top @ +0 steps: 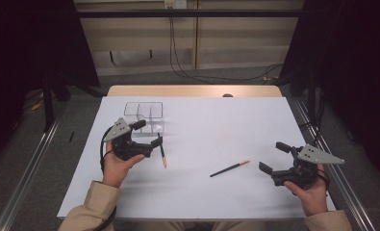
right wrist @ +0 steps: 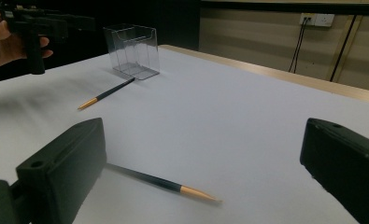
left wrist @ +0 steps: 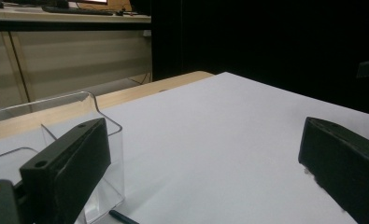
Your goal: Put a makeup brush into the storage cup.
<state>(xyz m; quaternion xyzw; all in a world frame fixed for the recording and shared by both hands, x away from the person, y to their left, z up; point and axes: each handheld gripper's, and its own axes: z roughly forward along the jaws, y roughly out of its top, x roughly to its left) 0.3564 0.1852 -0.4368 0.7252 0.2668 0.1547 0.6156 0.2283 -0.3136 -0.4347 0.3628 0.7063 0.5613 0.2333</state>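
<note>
Two black pencils with orange tips lie on the white table cover (top: 202,130). One pencil (top: 162,155) lies just below the clear compartment box (top: 144,117), close to the lower jaw of my left gripper (top: 148,133), which is open and holds nothing. The left gripper view has the box (left wrist: 56,121) behind the left jaw and that pencil's dark end (left wrist: 124,217) at the bottom edge. The second pencil (top: 229,168) lies left of my right gripper (top: 274,157), also open and holding nothing. The right gripper view has this pencil (right wrist: 163,184) on the table before the left jaw, with the first pencil (right wrist: 107,93) and the box (right wrist: 133,51) farther off.
The table's wooden far edge (top: 192,90) runs behind the white cover. Black curtains hang on both sides, and cables (top: 178,62) trail over the floor beyond. Metal rails (top: 29,163) run along the table's flanks. The other hand with its gripper (right wrist: 32,25) sits at the top left.
</note>
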